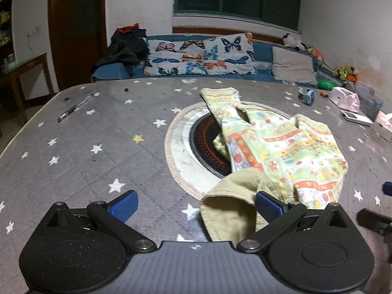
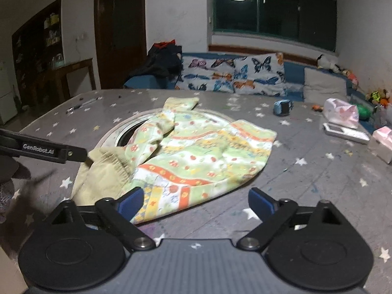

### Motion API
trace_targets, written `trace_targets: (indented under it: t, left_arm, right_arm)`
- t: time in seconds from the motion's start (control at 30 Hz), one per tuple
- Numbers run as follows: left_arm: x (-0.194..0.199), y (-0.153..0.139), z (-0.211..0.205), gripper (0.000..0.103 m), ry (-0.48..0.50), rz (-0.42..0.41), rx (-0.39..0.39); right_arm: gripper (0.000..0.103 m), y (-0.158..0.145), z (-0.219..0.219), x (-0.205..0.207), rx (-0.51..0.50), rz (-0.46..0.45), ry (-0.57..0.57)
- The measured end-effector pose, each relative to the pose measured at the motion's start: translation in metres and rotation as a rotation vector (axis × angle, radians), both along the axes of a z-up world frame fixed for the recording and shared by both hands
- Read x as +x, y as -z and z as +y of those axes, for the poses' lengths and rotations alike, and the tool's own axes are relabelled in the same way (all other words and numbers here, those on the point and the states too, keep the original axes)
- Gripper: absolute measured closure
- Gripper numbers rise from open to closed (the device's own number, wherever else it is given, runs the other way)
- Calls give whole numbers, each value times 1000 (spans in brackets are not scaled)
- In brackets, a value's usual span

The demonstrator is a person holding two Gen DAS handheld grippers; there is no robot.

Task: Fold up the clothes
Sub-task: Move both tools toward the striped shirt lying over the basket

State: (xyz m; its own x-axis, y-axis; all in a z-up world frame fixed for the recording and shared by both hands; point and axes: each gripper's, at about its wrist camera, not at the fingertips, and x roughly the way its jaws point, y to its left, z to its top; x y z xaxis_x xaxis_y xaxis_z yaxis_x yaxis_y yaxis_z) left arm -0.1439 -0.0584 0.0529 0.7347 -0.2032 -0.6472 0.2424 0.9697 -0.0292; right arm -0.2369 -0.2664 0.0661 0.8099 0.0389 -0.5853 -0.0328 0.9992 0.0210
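Observation:
A small patterned garment in green, yellow and orange lies crumpled on the grey star-print table cover, over a round inset in the table. It also shows in the right wrist view. Its ribbed beige waistband lies nearest me. My left gripper is open, with the waistband between its blue fingers and touching the right finger. My right gripper is open over the garment's near hem, the left finger on the cloth. The left gripper shows in the right wrist view beside the waistband.
A round black inset sits in the table under the garment. A pen lies far left. A small blue item, a pink bag, a white device and a tissue box sit at the right. A sofa with a butterfly pillow lies behind.

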Motion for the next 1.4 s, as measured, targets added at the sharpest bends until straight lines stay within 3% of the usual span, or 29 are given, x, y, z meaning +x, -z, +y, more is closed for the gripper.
trace_targets:
  t: [0.47, 0.7, 1.4]
  left_arm:
    - [22, 3, -8, 6, 83, 23, 16]
    - [32, 8, -14, 16, 137, 33, 42]
    - [10, -5, -20, 14, 50, -5, 28]
  right_arm:
    - [22, 6, 17, 24, -10, 57, -46]
    - [38, 11, 18, 40, 8, 92, -43]
    - [37, 8, 27, 44, -7, 143, 26]
